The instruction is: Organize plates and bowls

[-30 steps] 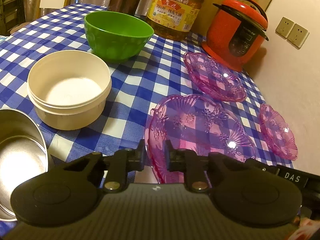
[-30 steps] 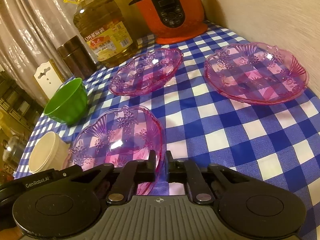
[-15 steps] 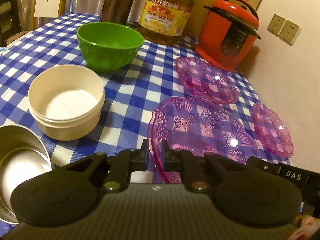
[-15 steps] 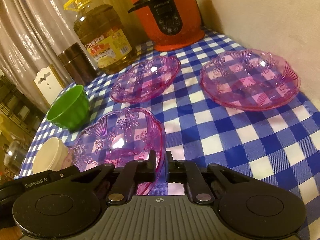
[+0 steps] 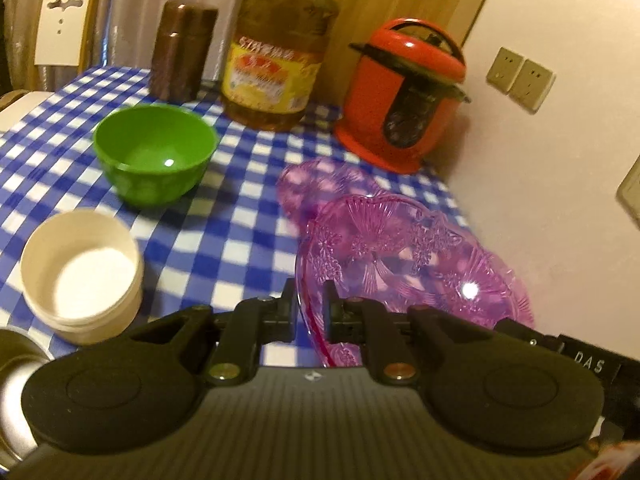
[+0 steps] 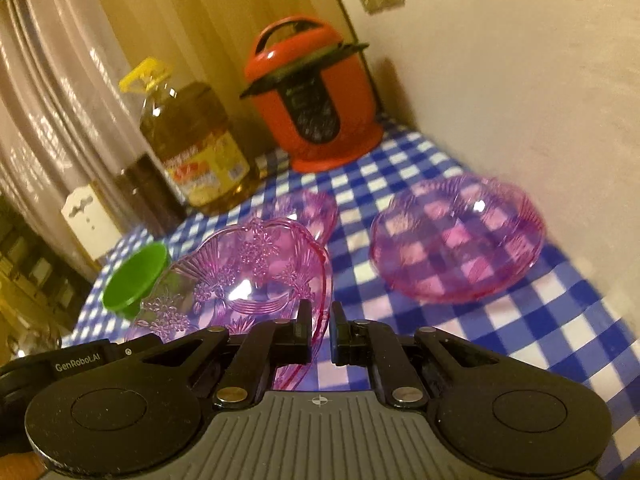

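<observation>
Over checked tablecloth, jaws pinching pink plate.

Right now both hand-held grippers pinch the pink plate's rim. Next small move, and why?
Probably carry the held pink plate toward the pink plate by the wall and stack it. The left hand-held gripper and right hand-held gripper clamp opposite rim edges, it looks clear of the checked cloth, and that matching plate lies empty.

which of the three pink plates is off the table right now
The pink plate with the flower pattern, clamped at its rim by both the left gripper and right gripper. The other two pink plates lie flat on the checked cloth.
</observation>
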